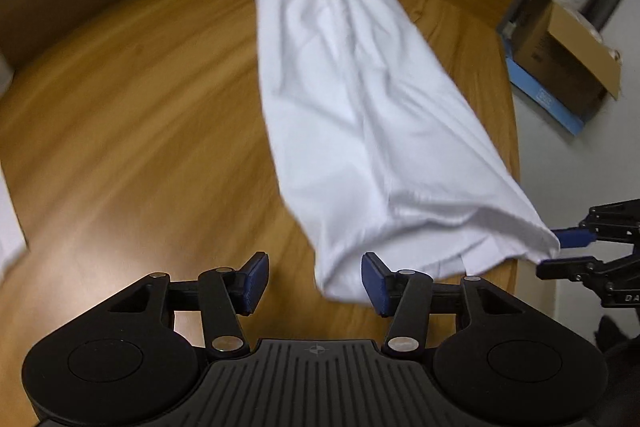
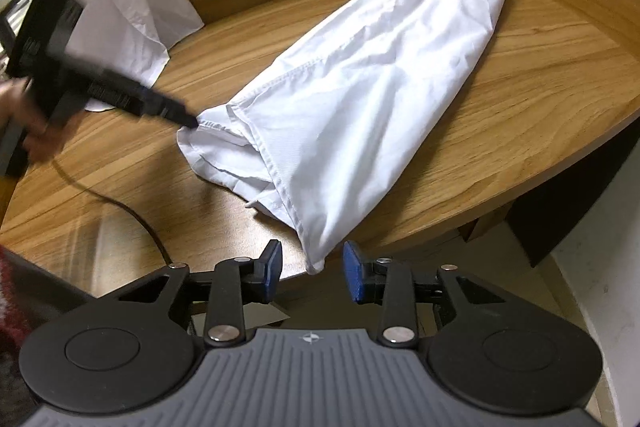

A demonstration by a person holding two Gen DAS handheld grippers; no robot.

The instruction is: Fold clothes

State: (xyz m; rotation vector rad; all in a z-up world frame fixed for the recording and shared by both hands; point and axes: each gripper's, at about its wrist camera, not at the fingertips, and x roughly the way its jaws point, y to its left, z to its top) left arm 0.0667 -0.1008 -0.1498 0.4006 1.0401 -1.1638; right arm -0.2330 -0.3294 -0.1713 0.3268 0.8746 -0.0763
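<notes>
Two grippers are being held open around a folded white garment (image 2: 360, 87) on the table (image 2: 540, 75).

Nothing is being gripped: left gripper (image 1: 315, 277) and right gripper (image 2: 312, 273) fingers are standing apart at the lower-frame hem corners. Overhanging the table edge, the loose hem is risking sliding or unfolding.

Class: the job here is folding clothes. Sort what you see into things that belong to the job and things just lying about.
Belongs to the job:
white garment
left tongs
right tongs
wooden table

Just lying about:
cardboard box
black cable
</notes>
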